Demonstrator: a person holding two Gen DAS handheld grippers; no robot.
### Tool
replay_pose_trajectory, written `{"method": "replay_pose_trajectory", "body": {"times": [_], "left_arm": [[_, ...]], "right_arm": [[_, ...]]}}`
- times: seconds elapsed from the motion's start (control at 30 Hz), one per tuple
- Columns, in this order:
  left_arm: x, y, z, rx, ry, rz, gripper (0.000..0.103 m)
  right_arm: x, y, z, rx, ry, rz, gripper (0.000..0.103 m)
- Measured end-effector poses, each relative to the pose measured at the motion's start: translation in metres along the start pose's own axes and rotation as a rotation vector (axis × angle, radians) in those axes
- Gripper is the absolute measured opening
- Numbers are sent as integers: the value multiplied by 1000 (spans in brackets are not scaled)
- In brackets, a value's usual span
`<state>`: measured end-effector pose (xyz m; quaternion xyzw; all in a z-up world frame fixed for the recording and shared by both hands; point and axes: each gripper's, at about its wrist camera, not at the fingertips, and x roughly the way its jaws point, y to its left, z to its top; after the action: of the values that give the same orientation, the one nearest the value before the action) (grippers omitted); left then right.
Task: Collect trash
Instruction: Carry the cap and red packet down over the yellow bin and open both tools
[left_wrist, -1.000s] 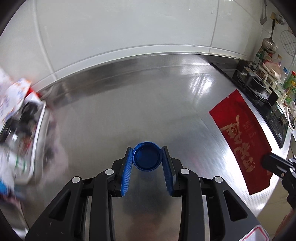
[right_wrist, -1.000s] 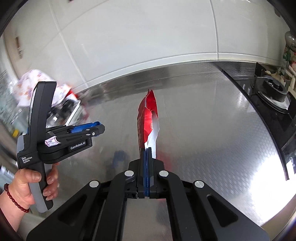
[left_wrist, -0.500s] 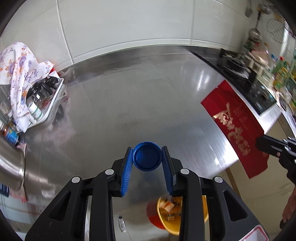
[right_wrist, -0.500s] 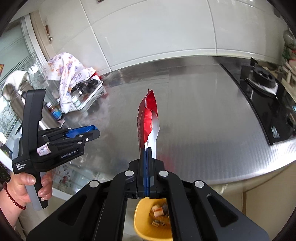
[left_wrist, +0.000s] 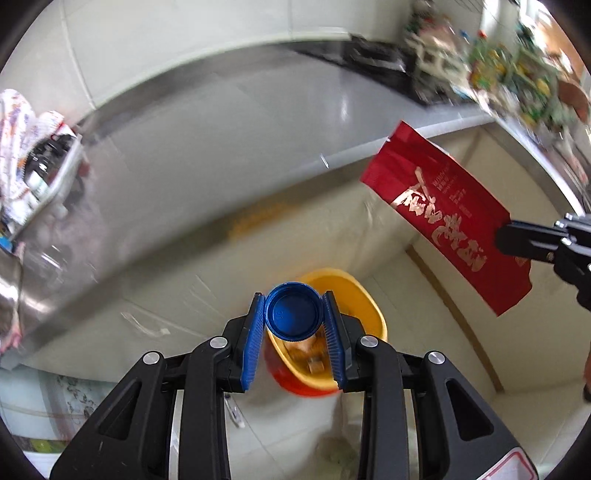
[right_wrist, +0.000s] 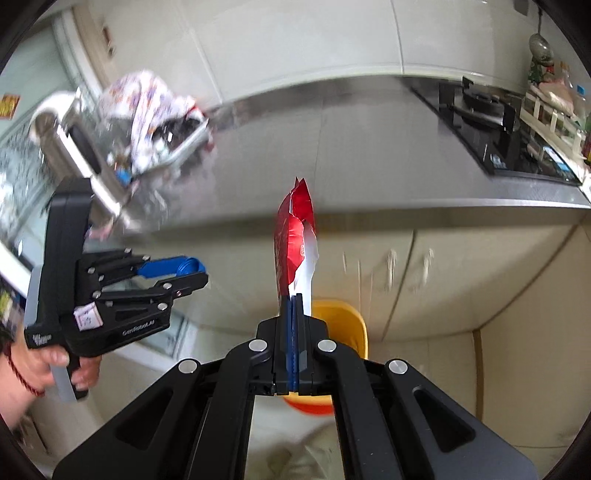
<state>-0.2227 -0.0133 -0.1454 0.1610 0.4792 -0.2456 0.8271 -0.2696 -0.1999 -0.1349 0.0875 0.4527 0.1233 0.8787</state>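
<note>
Between my left gripper's (left_wrist: 294, 320) clamped pads sits the blue cap (left_wrist: 293, 312), the yellow bin (left_wrist: 364, 301) just below and ahead, so I centre it before releasing, then bring over the red wrapper (right_wrist: 295, 240) pinched in my right gripper (right_wrist: 294, 306).

A steel countertop (right_wrist: 369, 147) is seen across the upper half of the right wrist frame, and blurred in the upper left of the left wrist frame (left_wrist: 192, 155). At its left end a metal rack (right_wrist: 184, 142) is set, draped with a flowered cloth (right_wrist: 144, 99). A black stove (right_wrist: 491, 122) is set at the upper right. Below the counter edge, a pale tiled floor (right_wrist: 528, 369) is shown; a yellow bin (left_wrist: 364, 314) with scraps inside stands on it at lower centre.
</note>
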Motion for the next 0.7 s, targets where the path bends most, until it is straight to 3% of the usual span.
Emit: {"method": "replay_pose_trajectory", "body": {"times": [0.2,0.37,0.5,0.7], "left_arm": [[49,-18,-27,75,137,-34,31],[122,-29,-39,129,264,-73,31],[181,-32,-45,126,354,-94,31],[251,-29,-59,78,448,-86,31]], "right_arm": [[46,-12,-34,-24,190,13,1],[131,-39,-45,9,368,31,1],[199,-60,-53,13,468,22,1],[275,-87,-68,48,547,38,1]]}}
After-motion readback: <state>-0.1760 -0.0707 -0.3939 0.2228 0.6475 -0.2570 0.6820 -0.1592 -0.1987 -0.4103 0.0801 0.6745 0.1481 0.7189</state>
